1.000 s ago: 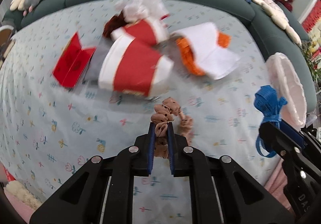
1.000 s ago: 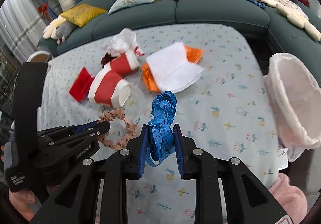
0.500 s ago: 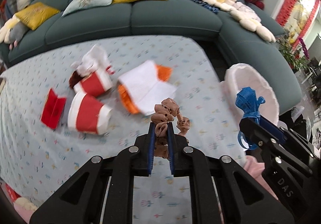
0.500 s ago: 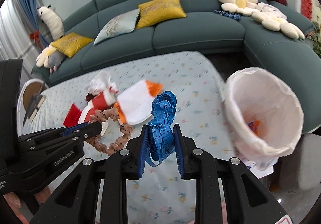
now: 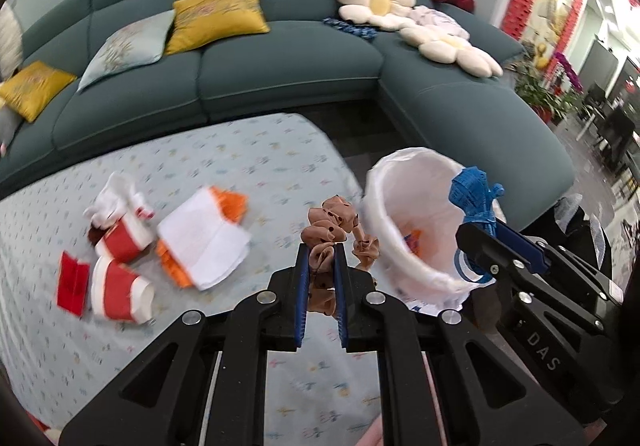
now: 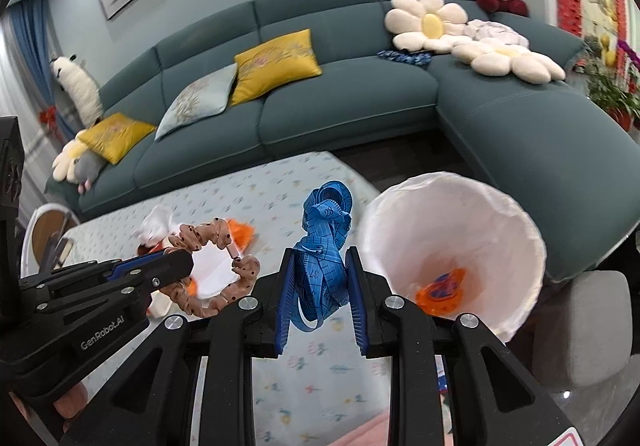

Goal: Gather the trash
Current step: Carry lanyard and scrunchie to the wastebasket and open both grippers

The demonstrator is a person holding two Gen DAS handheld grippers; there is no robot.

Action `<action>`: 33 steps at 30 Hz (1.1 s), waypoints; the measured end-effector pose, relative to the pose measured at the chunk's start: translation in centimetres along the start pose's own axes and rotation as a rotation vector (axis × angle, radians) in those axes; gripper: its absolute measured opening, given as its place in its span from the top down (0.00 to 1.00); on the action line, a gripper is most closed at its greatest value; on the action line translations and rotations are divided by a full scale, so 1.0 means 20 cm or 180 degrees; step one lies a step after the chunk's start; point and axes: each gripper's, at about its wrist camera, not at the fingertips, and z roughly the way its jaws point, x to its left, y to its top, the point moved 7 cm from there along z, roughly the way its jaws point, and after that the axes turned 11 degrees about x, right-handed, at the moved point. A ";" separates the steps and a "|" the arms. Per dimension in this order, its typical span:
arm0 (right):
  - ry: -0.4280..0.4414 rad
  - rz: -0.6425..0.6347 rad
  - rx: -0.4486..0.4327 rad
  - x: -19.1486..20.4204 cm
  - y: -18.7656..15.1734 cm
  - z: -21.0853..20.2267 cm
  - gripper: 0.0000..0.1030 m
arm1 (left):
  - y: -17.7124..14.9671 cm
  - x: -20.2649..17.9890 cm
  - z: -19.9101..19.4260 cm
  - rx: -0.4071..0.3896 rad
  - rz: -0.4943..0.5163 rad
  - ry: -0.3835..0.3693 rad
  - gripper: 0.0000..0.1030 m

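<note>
**Both grippers loaded, held beside the lined bin**

Left gripper (image 5: 322, 246): jaws drawn close together and clamped on a brown dotted scrunchie (image 5: 332, 224). The fabric ring bunches between the blue pads, and most of it stands free beyond the tips. In the right wrist view the same scrunchie (image 6: 212, 270) hangs as an open loop from the left gripper (image 6: 176, 264), clear of the table.

Right gripper (image 6: 319, 266): jaws partly closed and clamped on a tangled blue measuring tape (image 6: 324, 242). Printed numerals are legible on the tape. One loop droops below the pads; the rest is piled above the tips. In the left wrist view the tape (image 5: 474, 196) and right gripper (image 5: 480, 234) sit in front of the bin's far rim.

Bin (image 6: 516, 222): white liner, mouth tilted toward the cameras, standing off the table's right edge. An orange wrapper (image 6: 440, 288) lies at its bottom. Both grippers are near the bin mouth; neither held item is inside it.

Table (image 5: 248, 162): covered with a pale floral cloth. Items lying on it, well apart from the grippers:
- two red-and-white paper cups (image 5: 120, 288), on their sides
- a red card (image 5: 72, 284), just beside the nearer cup
- white paper over orange pieces (image 5: 204, 238)
- a crumpled white tissue (image 5: 114, 196) by the farther cup

Background: teal sectional sofa (image 5: 288, 62) carrying yellow cushions (image 5: 218, 16) and flower-shaped cushions (image 5: 376, 0).
</note>
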 end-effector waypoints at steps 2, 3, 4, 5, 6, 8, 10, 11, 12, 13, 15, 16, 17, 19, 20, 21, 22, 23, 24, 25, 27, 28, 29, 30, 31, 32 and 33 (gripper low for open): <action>-0.0021 0.0057 -0.0028 -0.06 0.02 -0.01 0.77 | 0.04 -0.08 0.01 -0.0018 0.0079 -0.0018 0.89; -0.0034 0.0093 -0.0050 -0.10 0.03 -0.02 0.77 | 0.04 -0.10 0.01 -0.0025 0.0100 -0.0023 0.89; -0.0043 0.0111 -0.0061 -0.12 0.03 -0.02 0.77 | 0.06 -0.14 0.01 -0.0039 0.0140 -0.0029 0.89; -0.0055 0.0144 -0.0078 -0.16 0.04 -0.03 0.77 | 0.07 -0.16 0.02 -0.0045 0.0167 -0.0033 0.89; -0.0061 0.0161 -0.0085 -0.18 0.05 -0.03 0.77 | 0.08 -0.19 0.03 -0.0048 0.0194 -0.0041 0.89; -0.0080 0.0204 -0.0100 -0.23 0.06 -0.03 0.77 | 0.11 -0.25 0.05 -0.0041 0.0244 -0.0062 0.89; -0.0095 0.0252 -0.0108 -0.29 0.07 -0.03 0.77 | 0.13 -0.31 0.07 -0.0032 0.0299 -0.0082 0.89; -0.0104 0.0279 -0.0107 -0.33 0.07 -0.02 0.77 | 0.14 -0.33 0.08 -0.0027 0.0316 -0.0088 0.89; -0.0109 0.0300 -0.0104 -0.36 0.07 -0.02 0.77 | 0.15 -0.36 0.10 -0.0019 0.0346 -0.0102 0.89; -0.0112 0.0313 -0.0100 -0.38 0.08 -0.01 0.77 | 0.16 -0.38 0.11 -0.0013 0.0365 -0.0112 0.89; -0.0132 0.0339 -0.0087 -0.43 0.08 0.00 0.77 | 0.17 -0.42 0.14 0.0006 0.0403 -0.0128 0.89; -0.0142 0.0350 -0.0082 -0.45 0.08 0.01 0.77 | 0.18 -0.45 0.16 0.0016 0.0429 -0.0149 0.89; -0.0151 0.0358 -0.0077 -0.47 0.09 0.02 0.77 | 0.19 -0.47 0.17 0.0022 0.0444 -0.0157 0.89; -0.0169 0.0390 -0.0063 -0.52 0.09 0.04 0.77 | 0.21 -0.51 0.21 0.0037 0.0481 -0.0163 0.89; -0.0177 0.0418 -0.0056 -0.54 0.10 0.05 0.77 | 0.22 -0.53 0.22 0.0045 0.0496 -0.0171 0.89; -0.0177 0.0433 -0.0053 -0.55 0.09 0.06 0.77 | 0.23 -0.55 0.23 0.0052 0.0506 -0.0177 0.89; -0.0177 0.0457 -0.0048 -0.57 0.10 0.07 0.77 | 0.24 -0.57 0.25 0.0060 0.0522 -0.0187 0.89; -0.0177 0.0474 -0.0044 -0.59 0.10 0.08 0.77 | 0.25 -0.58 0.26 0.0068 0.0533 -0.0186 0.88; -0.0179 0.0497 -0.0038 -0.61 0.10 0.09 0.77 | 0.26 -0.59 0.27 0.0074 0.0540 -0.0184 0.88; -0.0181 0.0507 -0.0035 -0.62 0.10 0.09 0.77 | 0.27 -0.61 0.29 0.0081 0.0547 -0.0205 0.88; -0.0194 0.0523 -0.0030 -0.64 0.11 0.11 0.77 | 0.28 -0.63 0.30 0.0103 0.0548 -0.0270 0.86; -0.0200 0.0525 -0.0027 -0.65 0.11 0.11 0.77 | 0.29 -0.64 0.31 0.0108 0.0526 -0.0313 0.85; -0.0207 0.0523 -0.0024 -0.66 0.11 0.12 0.77 | 0.30 -0.64 0.32 0.0106 0.0502 -0.0332 0.78; -0.0224 0.0519 -0.0021 -0.67 0.12 0.12 0.76 | 0.31 -0.64 0.32 0.0105 0.0485 -0.0326 0.63; -0.0238 0.0521 -0.0020 -0.67 0.13 0.13 0.75 | 0.32 -0.63 0.33 0.0088 0.0457 -0.0300 0.56; -0.0246 0.0529 -0.0024 -0.68 0.13 0.14 0.74 | 0.32 -0.63 0.32 0.0057 0.0444 -0.0282 0.51; -0.0251 0.0536 -0.0031 -0.68 0.14 0.14 0.74 | 0.33 -0.62 0.32 0.0029 0.0442 -0.0256 0.51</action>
